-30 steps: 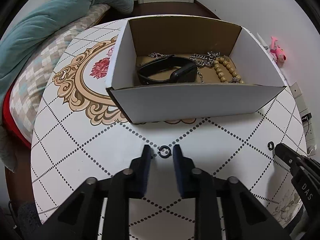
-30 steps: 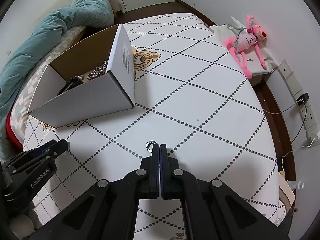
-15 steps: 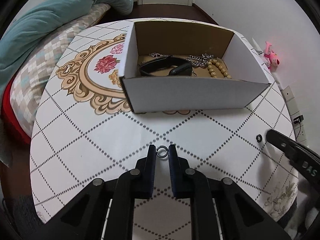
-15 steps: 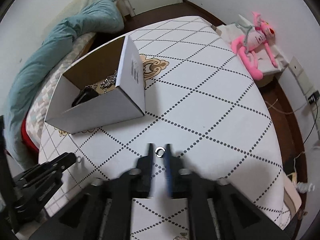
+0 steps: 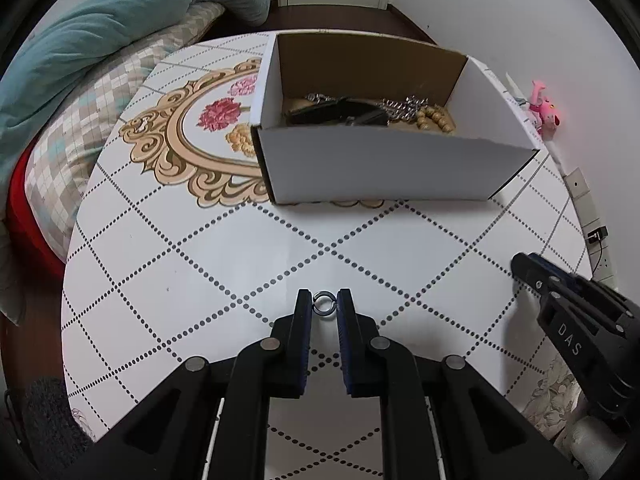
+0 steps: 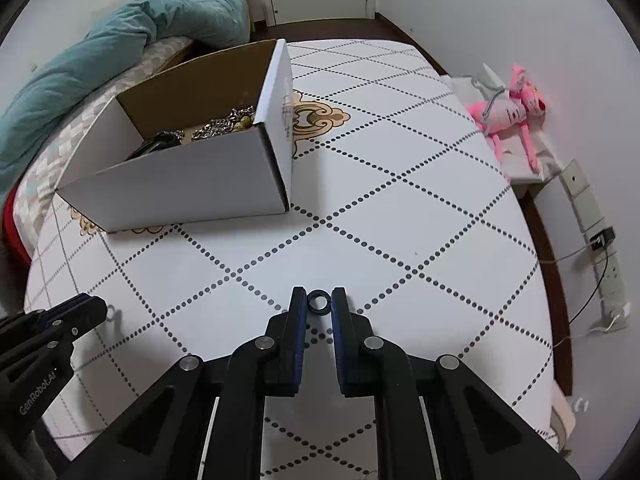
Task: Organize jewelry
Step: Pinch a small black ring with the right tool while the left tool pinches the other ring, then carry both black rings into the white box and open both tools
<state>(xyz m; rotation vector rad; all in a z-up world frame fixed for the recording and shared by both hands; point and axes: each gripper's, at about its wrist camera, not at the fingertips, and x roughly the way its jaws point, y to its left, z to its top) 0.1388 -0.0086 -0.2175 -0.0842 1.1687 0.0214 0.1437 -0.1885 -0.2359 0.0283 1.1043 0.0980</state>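
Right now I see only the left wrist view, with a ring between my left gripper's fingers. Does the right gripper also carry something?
Observer: Yes. The right gripper has a dark ring between its fingers, which touch it on both sides.
Operator: What is the small pink thing near the wall?
Observer: A pink plush toy, lying stretched out on a white ledge.
Operator: Is the outer right wall of the box plain?
Observer: No, that wall of the box bears some dark print.
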